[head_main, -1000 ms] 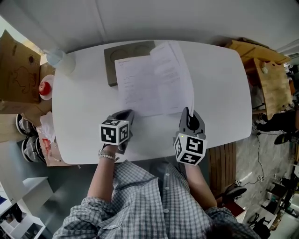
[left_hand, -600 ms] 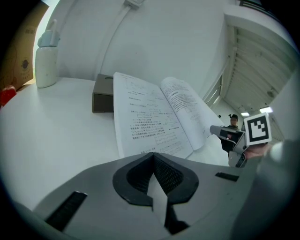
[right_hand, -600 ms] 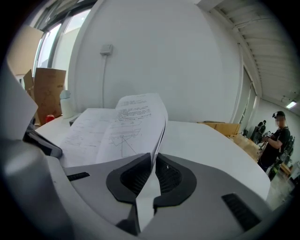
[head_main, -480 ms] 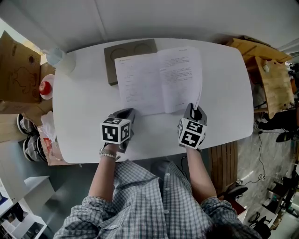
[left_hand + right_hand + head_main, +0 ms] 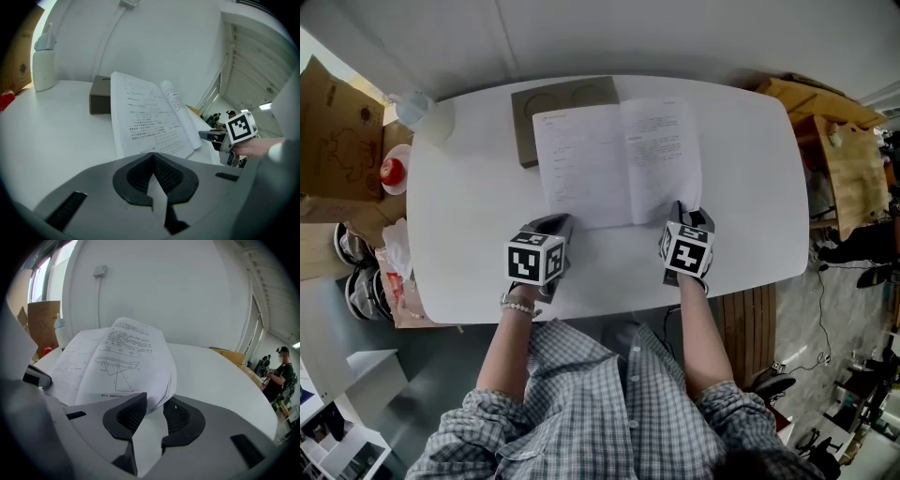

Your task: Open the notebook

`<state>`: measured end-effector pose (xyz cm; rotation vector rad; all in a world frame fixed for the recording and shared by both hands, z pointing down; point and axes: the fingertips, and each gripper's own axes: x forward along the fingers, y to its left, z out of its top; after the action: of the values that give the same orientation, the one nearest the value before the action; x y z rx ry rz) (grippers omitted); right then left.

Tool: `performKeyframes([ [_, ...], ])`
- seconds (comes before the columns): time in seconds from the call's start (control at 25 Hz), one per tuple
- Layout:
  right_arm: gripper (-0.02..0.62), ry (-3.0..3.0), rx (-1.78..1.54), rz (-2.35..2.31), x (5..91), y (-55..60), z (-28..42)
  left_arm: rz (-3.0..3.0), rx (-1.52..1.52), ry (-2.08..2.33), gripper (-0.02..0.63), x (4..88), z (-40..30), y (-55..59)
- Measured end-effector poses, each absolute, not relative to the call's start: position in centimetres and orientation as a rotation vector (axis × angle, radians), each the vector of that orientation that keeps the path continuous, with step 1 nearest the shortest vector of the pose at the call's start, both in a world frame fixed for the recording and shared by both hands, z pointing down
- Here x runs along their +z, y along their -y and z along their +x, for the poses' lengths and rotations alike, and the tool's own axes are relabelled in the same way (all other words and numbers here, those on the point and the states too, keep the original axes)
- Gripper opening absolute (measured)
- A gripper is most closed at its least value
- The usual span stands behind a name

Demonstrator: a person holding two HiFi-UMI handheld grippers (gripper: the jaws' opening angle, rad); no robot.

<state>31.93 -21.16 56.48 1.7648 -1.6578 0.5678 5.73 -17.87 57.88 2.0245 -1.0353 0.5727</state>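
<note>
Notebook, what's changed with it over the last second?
The right gripper came down, laying the lifted pages onto the right side; its jaws have just been opening, with page edges between them. The notebook now lies open. The left gripper stayed shut at the near left corner.

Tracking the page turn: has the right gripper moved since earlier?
Yes: right gripper sank toward the table; its jaws have just been opening, notebook pages between them.
</note>
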Motion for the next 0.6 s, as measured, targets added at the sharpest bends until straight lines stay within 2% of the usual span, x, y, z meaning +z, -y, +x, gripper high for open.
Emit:
performKeyframes([
  [0.4,0.172,1.698,0.675,1.827,56.3,21.0,33.7,2.03,0.582,1.041,0.008,58.0,5.7,18.0],
  [0.6,0.181,1.71,0.727,1.89,55.9,20.8,34.6,2.031,0.584,1.043,0.008,58.0,5.7,18.0],
])
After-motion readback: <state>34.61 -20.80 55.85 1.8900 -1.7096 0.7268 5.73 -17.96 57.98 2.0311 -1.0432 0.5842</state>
